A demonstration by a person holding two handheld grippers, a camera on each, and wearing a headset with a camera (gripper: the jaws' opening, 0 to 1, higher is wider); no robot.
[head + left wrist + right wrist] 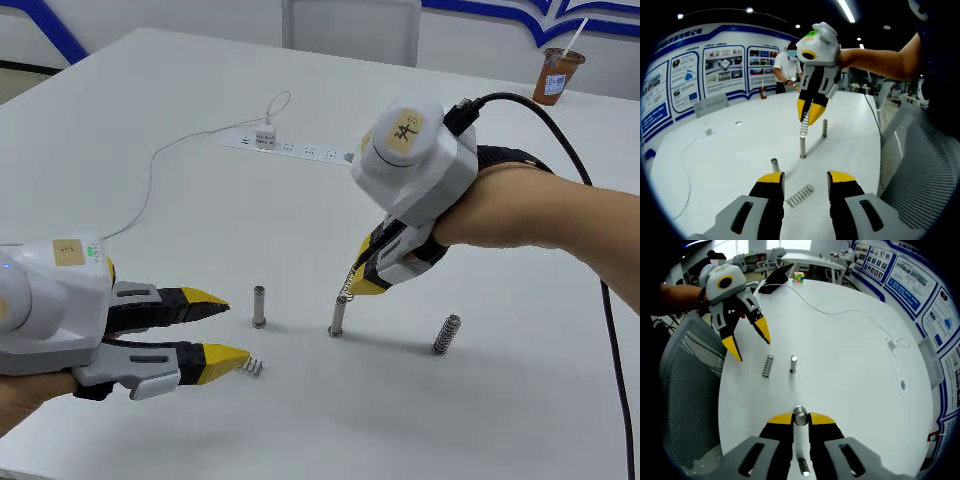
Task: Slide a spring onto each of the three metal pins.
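Three upright metal pins stand in a row on the white table (150, 120). The left pin (259, 306) (775, 165) (793, 364) is bare. My right gripper (352, 285) (808, 120) (801, 419) is shut on a spring (346, 288) (803, 127) (800, 415), holding it at the top of the middle pin (338, 316) (802, 147). A spring surrounds the right pin (446, 334) (824, 128). A loose spring (252, 367) (800, 195) (768, 366) lies flat on the table, just ahead of my open left gripper (225, 328) (805, 177) (747, 342).
A white power strip (290, 148) with a plugged adapter and thin cable lies farther back. A drink cup (556, 77) stands at the far right corner. A black cable (600, 300) trails from the right gripper. A mesh chair (690, 390) stands beside the table.
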